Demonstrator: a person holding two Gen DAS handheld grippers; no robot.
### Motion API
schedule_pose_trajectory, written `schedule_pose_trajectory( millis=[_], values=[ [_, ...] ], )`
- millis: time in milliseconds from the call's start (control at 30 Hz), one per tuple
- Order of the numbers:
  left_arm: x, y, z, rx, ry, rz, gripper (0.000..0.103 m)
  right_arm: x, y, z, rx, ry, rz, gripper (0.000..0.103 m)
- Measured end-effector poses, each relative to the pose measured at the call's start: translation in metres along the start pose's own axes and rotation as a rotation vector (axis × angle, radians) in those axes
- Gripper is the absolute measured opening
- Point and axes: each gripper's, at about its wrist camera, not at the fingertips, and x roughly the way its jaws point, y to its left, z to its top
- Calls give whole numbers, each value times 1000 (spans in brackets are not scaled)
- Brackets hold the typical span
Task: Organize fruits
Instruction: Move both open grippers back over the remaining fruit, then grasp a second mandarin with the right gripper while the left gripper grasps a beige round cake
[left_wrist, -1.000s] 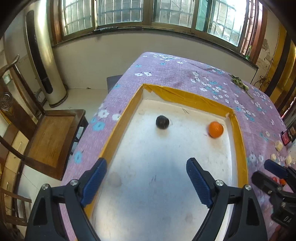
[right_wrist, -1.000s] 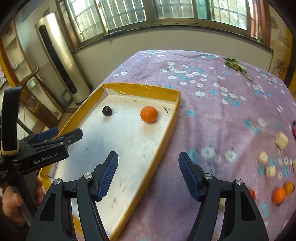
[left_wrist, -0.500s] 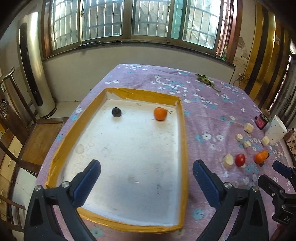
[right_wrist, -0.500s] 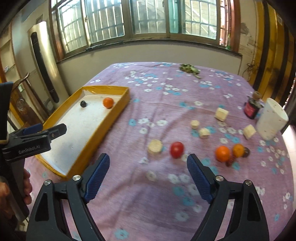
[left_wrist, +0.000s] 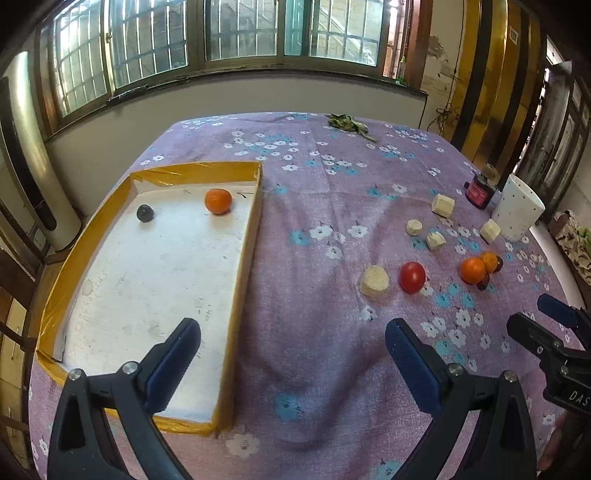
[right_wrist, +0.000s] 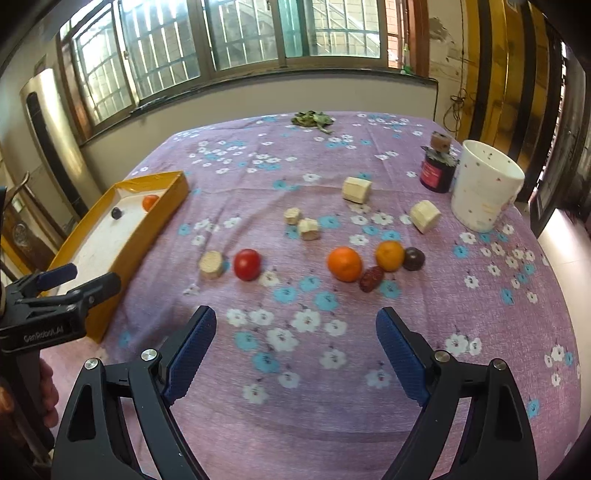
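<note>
Both wide-open, empty grippers, left gripper (left_wrist: 291, 354) and right gripper (right_wrist: 295, 339), have swung away from the tray (right_wrist: 162, 212) toward the tomato (right_wrist: 247, 264), likely next

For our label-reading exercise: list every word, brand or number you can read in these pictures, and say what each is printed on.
"GenRobot.AI": on the left gripper body, seen from the right wrist.
"DAS", cut off by the frame edge: on the right gripper body, seen from the left wrist.
Dark red jar label: too blurred to read.
</note>
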Motion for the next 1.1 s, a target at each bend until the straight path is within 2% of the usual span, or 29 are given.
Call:
schedule_pose_trajectory(
  millis=[167,433,633,800,900,967,1033,1100],
  values=[
    [7,-12,-6,15,47,-9,101,10,-23,-1,-3,-1,-21,89],
    [15,-29,-12,43,78,-15,101,39,-46,11,42,22,36,89],
    [23,-36,-13,50,106,-28,102,58,-38,25,-45,7,84,89],
    [31,-40,-12,44,131,-45,102,77,-37,31,-112,22,80,85],
    [36,-42,-10,41,143,-53,102,90,-38,32,-129,61,111,64],
    [40,-44,-8,39,151,-61,102,100,-39,30,-145,91,118,43],
    [44,-46,-6,38,158,-69,102,105,-41,28,-147,112,126,34],
    [48,-48,-2,37,166,-73,102,102,-44,28,-130,100,137,34]
  ],
)
